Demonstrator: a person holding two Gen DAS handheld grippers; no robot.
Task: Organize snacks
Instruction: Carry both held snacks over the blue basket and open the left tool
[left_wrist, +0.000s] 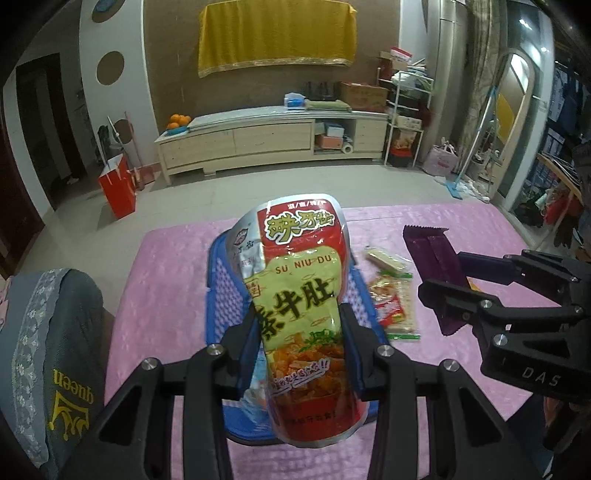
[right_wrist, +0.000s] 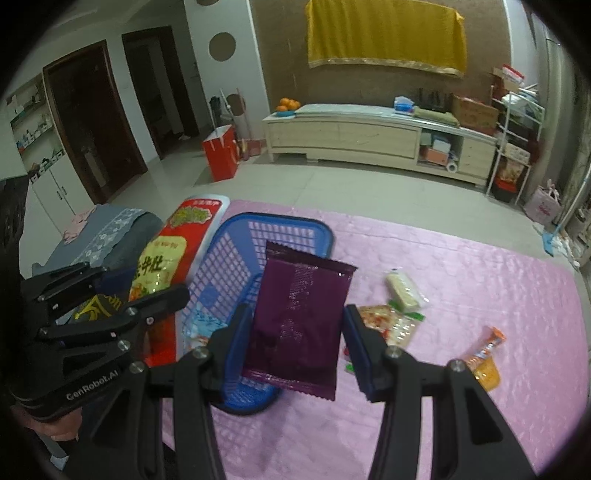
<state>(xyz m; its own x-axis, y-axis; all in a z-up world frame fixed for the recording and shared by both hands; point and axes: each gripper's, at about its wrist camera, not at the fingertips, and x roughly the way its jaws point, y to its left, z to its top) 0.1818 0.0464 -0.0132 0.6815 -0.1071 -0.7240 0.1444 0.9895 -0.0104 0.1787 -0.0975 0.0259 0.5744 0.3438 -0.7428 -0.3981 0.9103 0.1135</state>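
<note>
Surface: pink quilted cloth (right_wrist: 461, 277), glossy.
L gripper (left_wrist: 301, 354): I see it clamping red-yellow foil pouch (left_wrist: 299, 295) above blue mesh basket (left_wrist: 221, 288).
R gripper (right_wrist: 295, 339): gripping purple sachet (right_wrist: 299, 317).
R view only: orange packet (right_wrist: 484, 358).

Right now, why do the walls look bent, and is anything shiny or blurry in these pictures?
Both views come through fisheye lenses, so walls and door frames curve, with dark corners. In the left wrist view, glare streaks the big red snack bag held in the left gripper. In the right wrist view, the purple packet in the right gripper looks slightly soft.
</note>
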